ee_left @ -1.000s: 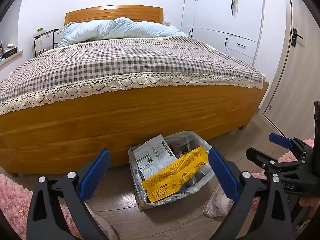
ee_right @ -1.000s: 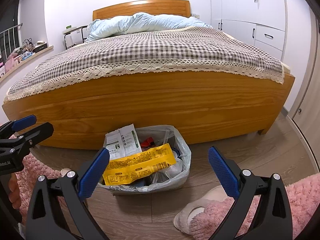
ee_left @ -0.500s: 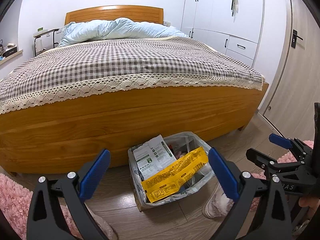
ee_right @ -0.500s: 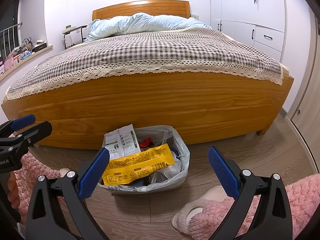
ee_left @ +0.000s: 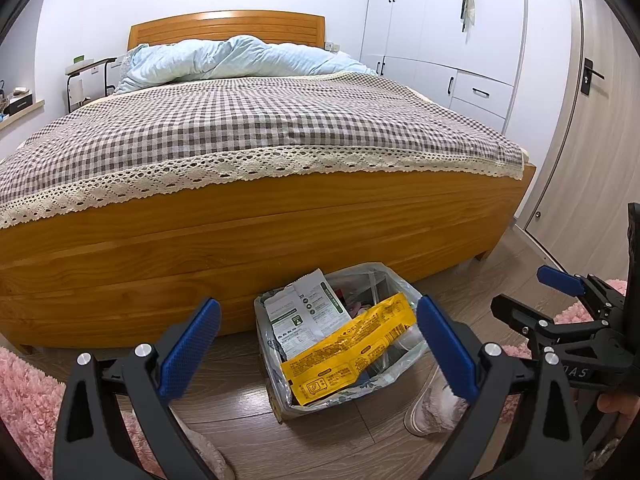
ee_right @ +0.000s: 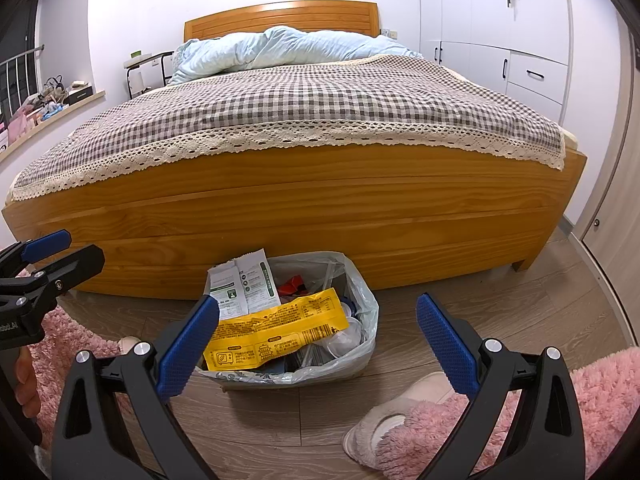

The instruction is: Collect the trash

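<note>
Both hand-held grippers hang spread wide and empty: the left hand-held gripper (ee_left: 318,342) and the right hand-held gripper (ee_right: 318,340) each frame the trash bin (ee_right: 360,364) between ribbed blue pads. That bin stands on the wood-plank floor (ee_right: 520,304), its far edge near the bed's smooth honey-coloured footboard (ee_right: 320,216). A thin, crinkled clear liner bag (ee_right: 366,304) folds over its rim. A glossy yellow wrapper (ee_right: 276,330) lies slantwise across the top, and a white printed packet (ee_right: 246,284) sticks up at the back. Bare floor stays open to the bin's right, toward the bed leg and the door. Fluffy pink rugs (ee_right: 600,396) flank the near floor on both sides, and a fuzzy pale slipper (ee_right: 384,428) lies beside the right one. A checked bedspread (ee_left: 260,128) with a lace edge overhangs the footboard.
</note>
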`<state>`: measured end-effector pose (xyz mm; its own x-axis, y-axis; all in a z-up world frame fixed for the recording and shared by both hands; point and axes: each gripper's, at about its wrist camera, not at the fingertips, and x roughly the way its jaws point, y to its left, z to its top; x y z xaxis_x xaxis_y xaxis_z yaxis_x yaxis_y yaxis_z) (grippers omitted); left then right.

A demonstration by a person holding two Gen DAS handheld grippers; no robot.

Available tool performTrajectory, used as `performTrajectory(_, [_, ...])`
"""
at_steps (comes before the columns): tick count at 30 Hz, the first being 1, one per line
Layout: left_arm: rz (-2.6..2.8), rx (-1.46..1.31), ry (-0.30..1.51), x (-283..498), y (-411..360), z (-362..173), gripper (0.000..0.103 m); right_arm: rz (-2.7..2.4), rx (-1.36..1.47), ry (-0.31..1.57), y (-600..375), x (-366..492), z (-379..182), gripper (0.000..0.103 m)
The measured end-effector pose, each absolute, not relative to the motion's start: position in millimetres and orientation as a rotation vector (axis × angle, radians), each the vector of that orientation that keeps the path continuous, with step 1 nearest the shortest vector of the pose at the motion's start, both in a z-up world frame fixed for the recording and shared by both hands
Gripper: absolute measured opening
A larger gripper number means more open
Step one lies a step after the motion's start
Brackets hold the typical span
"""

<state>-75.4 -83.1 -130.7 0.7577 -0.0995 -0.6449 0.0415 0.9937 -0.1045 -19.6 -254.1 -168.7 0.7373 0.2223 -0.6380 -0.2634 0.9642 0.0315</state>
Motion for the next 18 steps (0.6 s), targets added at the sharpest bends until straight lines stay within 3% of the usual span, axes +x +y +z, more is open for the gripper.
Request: performTrajectory(18, [-0.074, -0.093, 0.708, -75.1, -81.6, -131.3, 0.095, 0.266, -0.062, 0.691, -253.4, -20.0, -168.6, 0.095])
